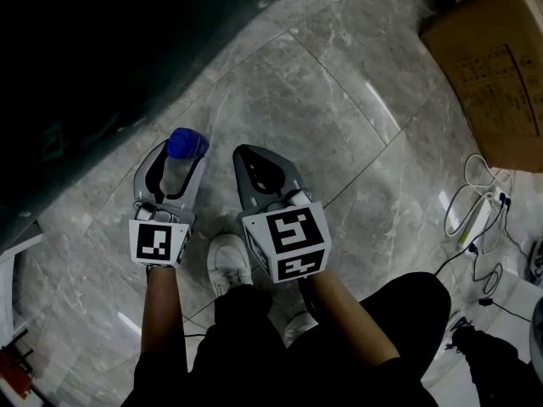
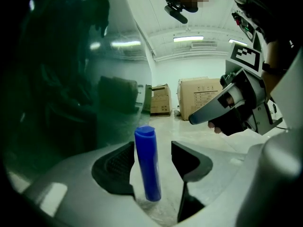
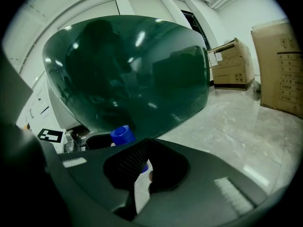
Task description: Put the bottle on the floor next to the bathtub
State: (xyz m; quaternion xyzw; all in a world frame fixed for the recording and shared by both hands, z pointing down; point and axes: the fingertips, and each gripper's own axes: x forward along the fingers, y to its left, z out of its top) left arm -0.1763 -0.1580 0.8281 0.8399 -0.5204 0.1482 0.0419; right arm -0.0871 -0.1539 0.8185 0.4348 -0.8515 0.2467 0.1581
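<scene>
Beside the dark green bathtub (image 1: pixel 102 49), over the grey marble floor (image 1: pixel 339 100), we list:
- Left gripper (image 1: pixel 178 161): jaws clamped on the clear bottle (image 1: pixel 185 147), which stands upright with its blue cap on top. We cannot tell whether its base meets the floor.
- Right gripper (image 1: pixel 250 158): just beside the left one, jaws drawn together, holding nothing.
- Cardboard box (image 1: pixel 492 66): well apart.

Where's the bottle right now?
Head view, left of centre: the bottle is between the jaws of the left tool, beside the dark bathtub.
</scene>
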